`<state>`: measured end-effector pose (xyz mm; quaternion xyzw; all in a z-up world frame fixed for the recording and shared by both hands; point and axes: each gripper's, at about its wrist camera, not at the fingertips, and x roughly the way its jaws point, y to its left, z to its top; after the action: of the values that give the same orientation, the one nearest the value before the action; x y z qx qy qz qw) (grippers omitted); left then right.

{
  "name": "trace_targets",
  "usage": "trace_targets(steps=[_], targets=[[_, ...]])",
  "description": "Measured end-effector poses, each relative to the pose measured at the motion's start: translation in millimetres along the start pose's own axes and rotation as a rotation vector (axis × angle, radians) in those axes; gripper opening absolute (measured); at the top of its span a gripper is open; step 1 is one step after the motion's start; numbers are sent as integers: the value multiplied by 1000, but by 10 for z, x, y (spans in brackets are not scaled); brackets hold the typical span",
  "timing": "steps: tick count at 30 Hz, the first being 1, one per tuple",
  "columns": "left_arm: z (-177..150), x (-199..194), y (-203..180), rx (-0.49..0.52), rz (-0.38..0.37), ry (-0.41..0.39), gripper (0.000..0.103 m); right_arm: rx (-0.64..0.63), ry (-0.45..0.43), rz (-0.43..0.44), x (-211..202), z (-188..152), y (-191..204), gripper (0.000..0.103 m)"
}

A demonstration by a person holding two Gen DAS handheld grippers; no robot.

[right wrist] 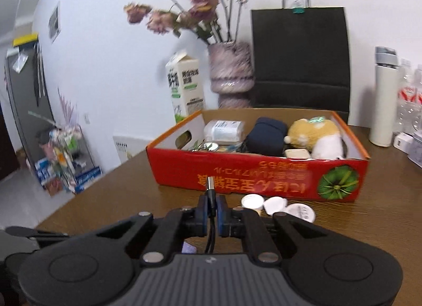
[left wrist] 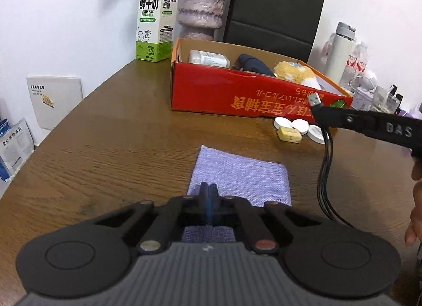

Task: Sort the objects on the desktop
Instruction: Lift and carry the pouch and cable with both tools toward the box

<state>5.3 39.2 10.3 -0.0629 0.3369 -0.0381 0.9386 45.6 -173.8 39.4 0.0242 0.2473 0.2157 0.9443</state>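
The right hand-held gripper (right wrist: 211,209) is clamped on a black USB cable (right wrist: 210,229), whose metal plug (right wrist: 210,184) sticks out just past the fingertips while the cord hangs down behind them in several loops. The left wrist view shows the same thing from the side: the right hand-held gripper (left wrist: 320,113) reaches in from the right, plug (left wrist: 315,100) tilted upward and looped cord (left wrist: 325,174) dangling toward the counter (left wrist: 118,134).

Straight ahead of the right hand-held gripper, and beyond its tips, stands the red cardboard box (right wrist: 258,174), open on top. Inside lie a white packet (right wrist: 224,129), a dark blue pouch (right wrist: 267,135) and a yellow-and-white plush toy (right wrist: 316,137). Between the gripper and the box's front wall, slightly to the right, three small white lids (right wrist: 277,204) rest on the counter.

The left hand-held gripper (left wrist: 209,192) has its fingers pressed together with nothing between them, and it hovers over a lilac woven cloth (left wrist: 237,176) spread flat on the counter. Farther ahead and to its left stands a milk carton (left wrist: 155,18), with a mauve vase (left wrist: 201,6) and a black paper bag (left wrist: 274,13) behind the box.
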Motion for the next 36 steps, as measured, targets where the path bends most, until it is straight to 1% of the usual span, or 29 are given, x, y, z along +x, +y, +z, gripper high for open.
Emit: trace_targets(steps=[4,6,8,9,10,11,12,13,14,15,16,17,18,19,20,21,22,23,26,28,30,32,35,36], targets=[[-1,-123,-70,6,22,-49,1,30,-15,2,-91,-49,-87,6],[41,-241,-97,12,17,-88,1,55,-29,8,-139,-63,-125,6],[102,-372,-118,26,-5,-128,1,73,-60,11,-239,-61,-144,6],[122,-392,-136,45,-9,-129,3,80,-76,10,-295,-49,-150,6],[138,-370,-164,67,-6,-111,22,84,-92,9,-352,-33,-153,6],[136,-300,-184,83,-2,-80,46,84,-104,10,-392,-15,-158,6],[122,-226,-197,87,9,-55,98,85,-115,8,-422,0,-161,6],[78,-170,-217,98,17,-54,98,86,-122,5,-443,10,-160,6],[24,-130,-242,128,1,-50,99,85,-126,7,-454,14,-159,6],[-12,-56,-269,145,-9,-19,101,86,-127,8,-455,11,-158,6],[-46,2,-274,149,-13,1,101,85,-125,9,-455,2,-151,6],[-68,74,-269,145,-1,28,100,84,-122,12,-447,-9,-143,6],[-57,85,-270,146,16,32,93,85,-117,15,-434,-21,-138,6],[-44,69,-240,126,13,27,69,84,-114,17,-427,-32,-133,6],[-34,51,-231,127,25,17,55,84,-113,17,-422,-40,-129,6],[-32,40,-234,137,45,9,22,84,-113,18,-425,-47,-128,6],[-32,28,-208,124,32,9,6,86,-114,21,-436,-52,-126,6],[-39,18,-187,110,0,12,6,88,-112,23,-442,-51,-126,6],[-81,-21,-222,116,11,-8,4,71,-110,29,-476,-33,-94,5],[-47,-107,-229,92,-4,-37,4,65,-119,37,-518,-17,-70,5],[44,-246,-256,79,-23,-93,4,68,-141,40,-579,10,-58,5],[202,-418,-305,89,-34,-166,4,74,-161,42,-640,70,-69,5],[486,-609,-434,143,-43,-284,4,66,-192,51,-712,224,-82,5],[584,-611,-478,162,-48,-297,4,66,-207,49,-721,297,-90,5]])
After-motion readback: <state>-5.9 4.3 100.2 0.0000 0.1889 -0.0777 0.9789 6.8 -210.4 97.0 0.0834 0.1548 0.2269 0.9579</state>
